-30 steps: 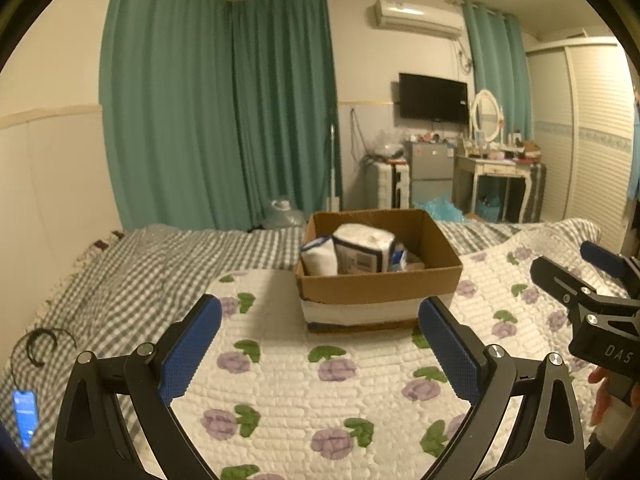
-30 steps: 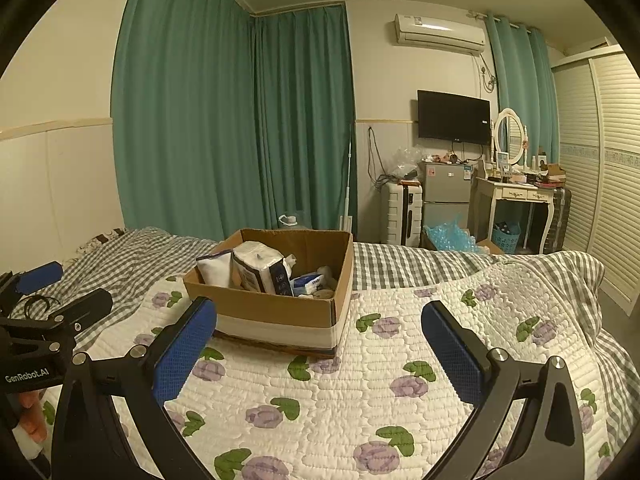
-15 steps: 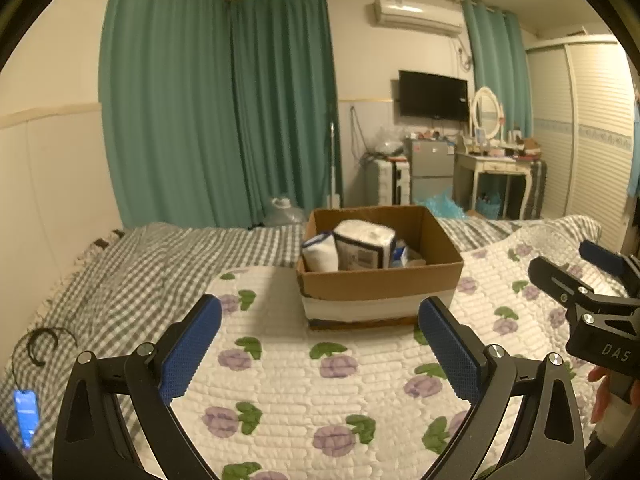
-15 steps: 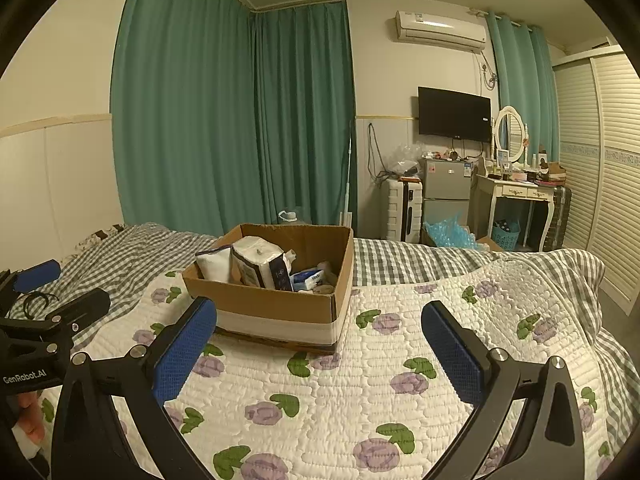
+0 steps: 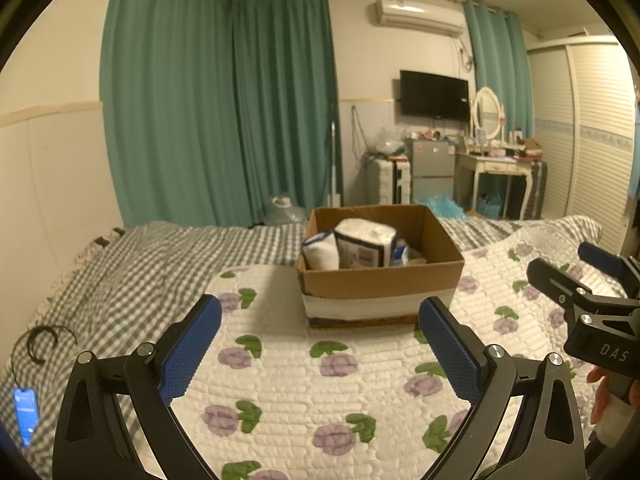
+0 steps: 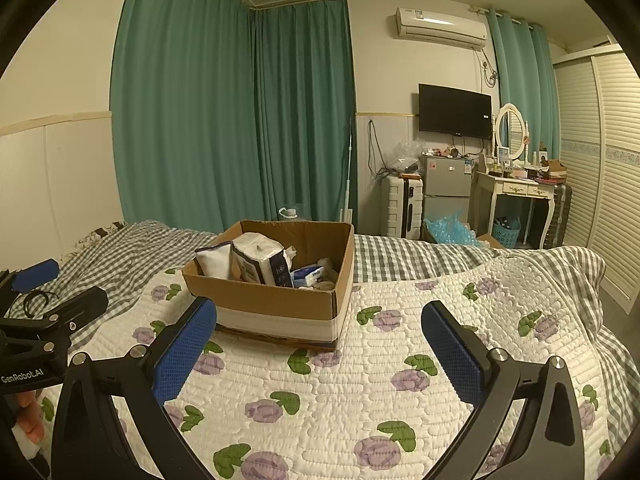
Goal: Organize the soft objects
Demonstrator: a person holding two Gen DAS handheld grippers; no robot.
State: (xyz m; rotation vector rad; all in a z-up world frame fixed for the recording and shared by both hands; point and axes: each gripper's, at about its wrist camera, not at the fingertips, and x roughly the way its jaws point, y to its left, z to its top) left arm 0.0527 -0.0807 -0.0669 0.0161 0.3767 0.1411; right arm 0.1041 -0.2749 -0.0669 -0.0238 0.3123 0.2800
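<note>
An open brown cardboard box (image 5: 380, 284) with a white band round its lower walls sits upright on the white quilt with purple flowers (image 5: 304, 392). Inside, at its left, a white plastic-wrapped tissue pack (image 5: 366, 242) stands tilted, with a white soft pouch edged in blue (image 5: 320, 250) leaning just beside it. A small blue-and-white packet (image 6: 308, 276) lies lower in the box.

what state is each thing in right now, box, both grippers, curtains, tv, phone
cardboard box: open-topped, upright on the quilt, partly filled
tissue pack: standing in the box
left gripper: open, empty
right gripper: open, empty
curtains: drawn shut
tv: screen dark
phone: screen lit, lying on the checked sheet
</note>
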